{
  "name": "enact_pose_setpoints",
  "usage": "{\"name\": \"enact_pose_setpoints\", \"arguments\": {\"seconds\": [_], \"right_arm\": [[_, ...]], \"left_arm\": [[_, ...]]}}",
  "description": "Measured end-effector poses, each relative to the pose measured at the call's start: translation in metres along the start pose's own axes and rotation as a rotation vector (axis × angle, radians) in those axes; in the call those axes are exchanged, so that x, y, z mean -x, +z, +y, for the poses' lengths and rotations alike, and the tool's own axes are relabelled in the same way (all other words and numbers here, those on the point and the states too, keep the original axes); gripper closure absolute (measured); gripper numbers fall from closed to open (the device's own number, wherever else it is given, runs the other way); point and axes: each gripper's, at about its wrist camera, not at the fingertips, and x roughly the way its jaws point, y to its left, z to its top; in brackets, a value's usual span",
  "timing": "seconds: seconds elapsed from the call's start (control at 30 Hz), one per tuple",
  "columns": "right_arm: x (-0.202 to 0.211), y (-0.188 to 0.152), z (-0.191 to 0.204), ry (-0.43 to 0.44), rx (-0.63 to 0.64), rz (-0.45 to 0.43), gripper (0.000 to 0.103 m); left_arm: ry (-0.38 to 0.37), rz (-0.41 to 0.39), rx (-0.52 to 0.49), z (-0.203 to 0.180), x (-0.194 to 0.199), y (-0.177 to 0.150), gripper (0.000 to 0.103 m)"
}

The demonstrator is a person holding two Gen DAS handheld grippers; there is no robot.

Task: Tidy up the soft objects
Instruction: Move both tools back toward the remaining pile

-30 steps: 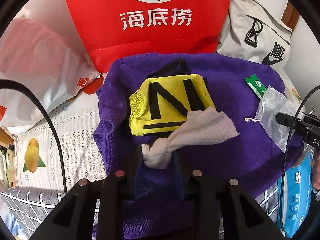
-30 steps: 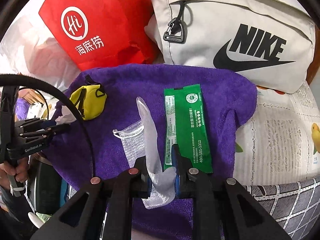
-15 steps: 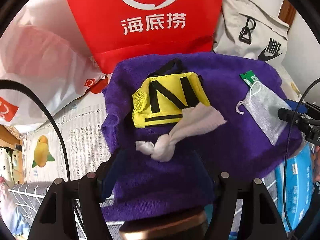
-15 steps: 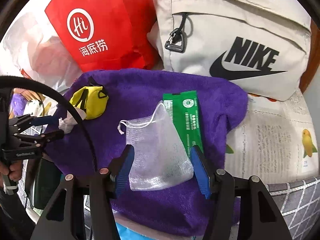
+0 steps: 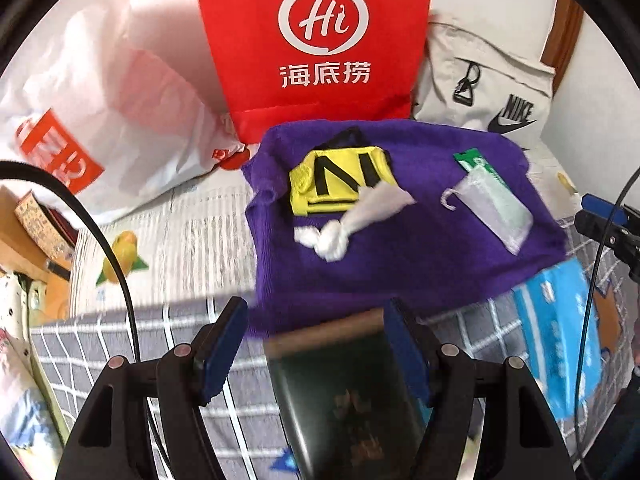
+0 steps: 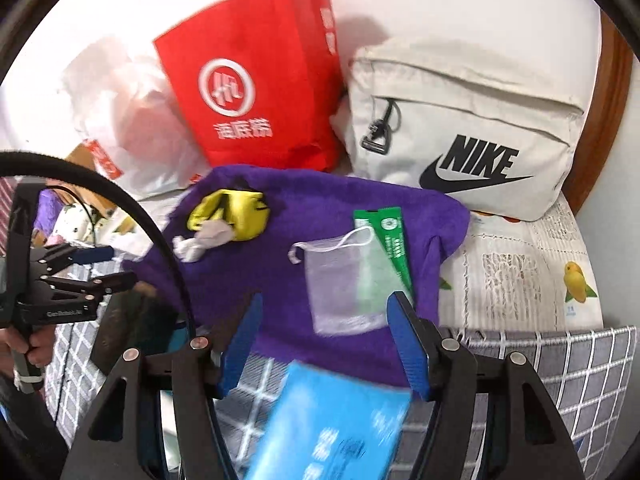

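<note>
Now both tools are spread wide and empty: left gripper (image 5: 314, 346) and right gripper (image 6: 326, 340) hover off the purple towel (image 6: 280, 280), where the knotted white cloth (image 5: 340, 236), yellow pouch (image 5: 340, 182), mesh bag (image 6: 340, 280) and green packet (image 6: 394, 240) lie laid out; probably little remains.

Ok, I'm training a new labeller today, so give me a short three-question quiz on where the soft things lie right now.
1. True or false: the mesh pouch partly covers the green packet.
2. Which item touches the yellow bag: A) knotted white cloth, B) blue pack, C) Nike bag?
3. Fill in: all four small items lie on the purple ____.

Key: 1 true; 2 A; 3 towel. Both the left gripper and right gripper are open, holding nothing.
</note>
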Motion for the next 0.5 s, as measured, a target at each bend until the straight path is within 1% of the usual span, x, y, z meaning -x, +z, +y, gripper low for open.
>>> {"name": "enact_pose_setpoints", "arguments": {"seconds": [0.1, 0.2, 0.37, 0.5], "right_arm": [[0.016, -0.014, 0.011, 0.016, 0.001, -0.012, 0.039], [0.03, -0.029, 0.021, 0.011, 0.003, -0.02, 0.039], [0.051, -0.056, 0.033, 0.028, -0.014, -0.025, 0.039], [0.064, -0.076, 0.046, 0.036, -0.003, -0.03, 0.039]], "left_arm": [[-0.03, -0.01, 0.003, -0.005, 0.01, -0.015, 0.034], [-0.044, -0.022, -0.002, -0.011, 0.022, -0.032, 0.034], [-0.069, -0.039, 0.0, -0.017, 0.041, -0.061, 0.034], [-0.072, -0.037, 0.011, -0.021, 0.049, -0.084, 0.034]]}}
